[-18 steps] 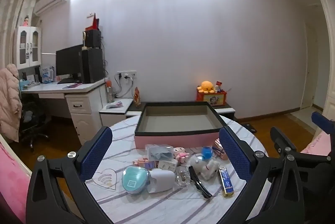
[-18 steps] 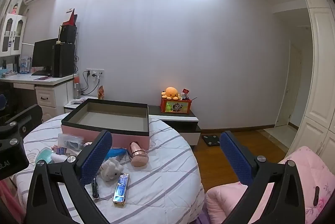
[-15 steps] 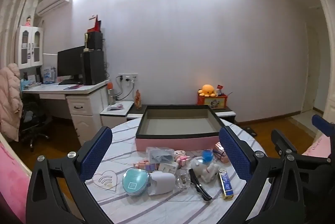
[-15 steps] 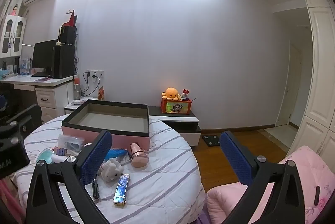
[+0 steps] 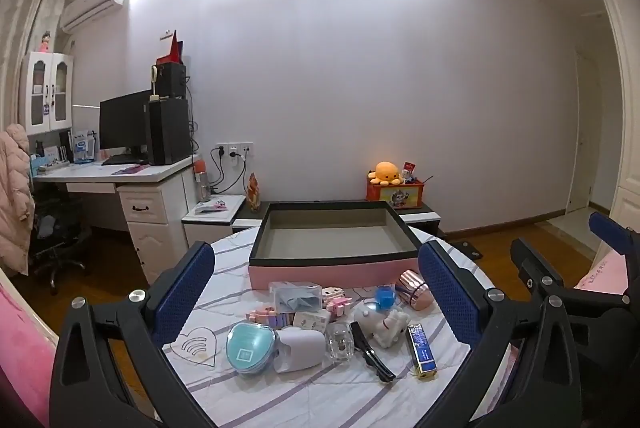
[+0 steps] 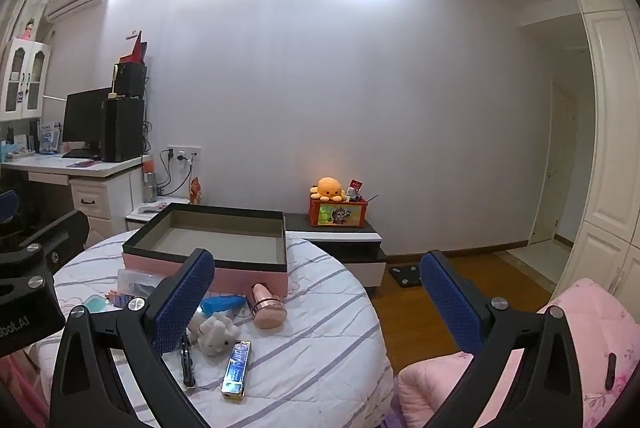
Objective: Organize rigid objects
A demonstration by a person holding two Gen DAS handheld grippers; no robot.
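Observation:
A pink box with a black rim (image 5: 256, 255) stands empty at the back of a round table (image 5: 280, 388); it also shows in the right wrist view (image 6: 208, 270). In front of it lie several small objects: a teal heart case (image 5: 250, 346), a white case (image 5: 300, 350), a clear bottle (image 5: 340, 344), a black clip (image 5: 372, 354), a white toy (image 5: 384, 320), a blue-and-gold lighter (image 5: 420, 350), a pink cup (image 5: 414, 288) on its side. My left gripper (image 5: 316, 292) is open and empty, above the near table edge. My right gripper (image 6: 316, 292) is open and empty, right of the objects.
A desk with a monitor (image 5: 124, 126) stands at the left. A low cabinet behind the table carries an orange plush (image 5: 386, 173) on a red box. Pink bedding (image 6: 520, 368) lies at the right, with wooden floor (image 6: 440, 292) beyond the table.
Both views have tilted slightly upward, so the table objects sit a little lower in the frame. Nothing on the table has moved.

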